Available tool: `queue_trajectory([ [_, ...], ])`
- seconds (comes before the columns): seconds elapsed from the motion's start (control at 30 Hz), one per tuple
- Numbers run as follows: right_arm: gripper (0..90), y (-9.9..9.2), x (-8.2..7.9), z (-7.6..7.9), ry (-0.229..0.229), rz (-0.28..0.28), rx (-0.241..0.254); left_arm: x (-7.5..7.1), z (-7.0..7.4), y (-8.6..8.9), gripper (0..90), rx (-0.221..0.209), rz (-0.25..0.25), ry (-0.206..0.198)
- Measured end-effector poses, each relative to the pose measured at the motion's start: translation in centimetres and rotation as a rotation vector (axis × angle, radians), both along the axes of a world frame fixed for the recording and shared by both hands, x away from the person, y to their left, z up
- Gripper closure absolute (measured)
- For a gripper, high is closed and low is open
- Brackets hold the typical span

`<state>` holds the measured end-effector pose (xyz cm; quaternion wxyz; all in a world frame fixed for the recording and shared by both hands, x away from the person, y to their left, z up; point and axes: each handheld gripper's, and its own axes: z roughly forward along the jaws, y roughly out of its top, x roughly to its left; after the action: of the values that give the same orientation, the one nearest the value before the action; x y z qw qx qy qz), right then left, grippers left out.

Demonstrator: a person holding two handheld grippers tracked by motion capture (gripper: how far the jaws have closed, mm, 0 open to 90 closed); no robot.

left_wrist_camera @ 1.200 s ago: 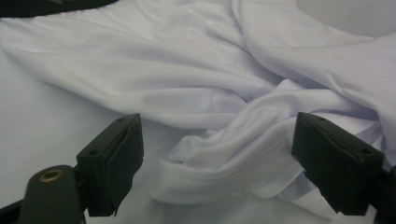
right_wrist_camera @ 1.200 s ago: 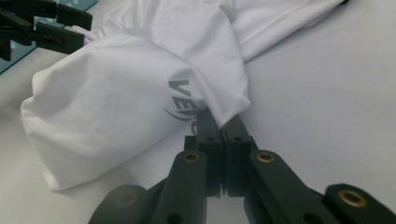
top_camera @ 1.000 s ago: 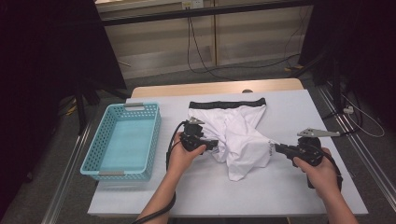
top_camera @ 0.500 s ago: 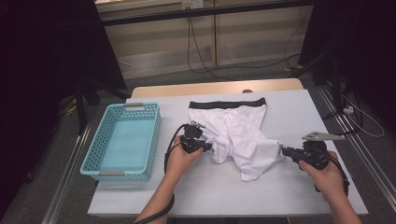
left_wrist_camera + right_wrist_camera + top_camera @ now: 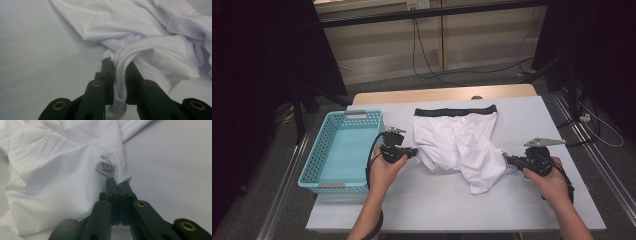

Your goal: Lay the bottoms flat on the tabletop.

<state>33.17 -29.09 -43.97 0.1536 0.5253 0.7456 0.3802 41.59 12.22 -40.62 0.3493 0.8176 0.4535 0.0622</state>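
White tabletop (image 5: 452,210) carries our white shorts (image 5: 459,145) beside a blue basket (image 5: 339,150). Our left gripper (image 5: 414,151), its jaws just having closed, pinches one bunched hem; our right gripper (image 5: 508,160) clamps the opposite edge.

The shorts (image 5: 459,145) are plain white with a black waistband (image 5: 455,111) and grey lettering (image 5: 107,167) near one hem. The basket (image 5: 318,172) is light turquoise. The bench (image 5: 532,120) is pale grey, its far edge tan wood.
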Motion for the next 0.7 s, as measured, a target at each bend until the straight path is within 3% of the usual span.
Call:
queue_trajectory([
  [0.13,90.0,0.3,0.4,-0.2,0.01,0.003,-0.022,-0.3,0.2,0.3,81.4,0.024,0.022,-0.014],
  [0.3,90.0,-0.3,0.7,-0.3,0.017,-0.032,-0.061,-0.4,0.5,0.8,81.5,0.033,0.045,-0.031],
  [0.57,90.0,-0.7,0.2,-0.3,0.013,-0.017,-0.047,-0.2,0.8,0.0,78.9,0.016,0.026,-0.046],
  [0.63,89.7,-0.8,0.1,-0.4,0.012,-0.015,-0.048,-0.2,1.0,-0.2,74.9,0.003,0.013,-0.055],
  [0.7,88.6,-0.9,-0.1,-0.5,0.007,-0.012,-0.039,-0.2,1.1,-0.6,64.1,-0.006,-0.004,-0.061],
])
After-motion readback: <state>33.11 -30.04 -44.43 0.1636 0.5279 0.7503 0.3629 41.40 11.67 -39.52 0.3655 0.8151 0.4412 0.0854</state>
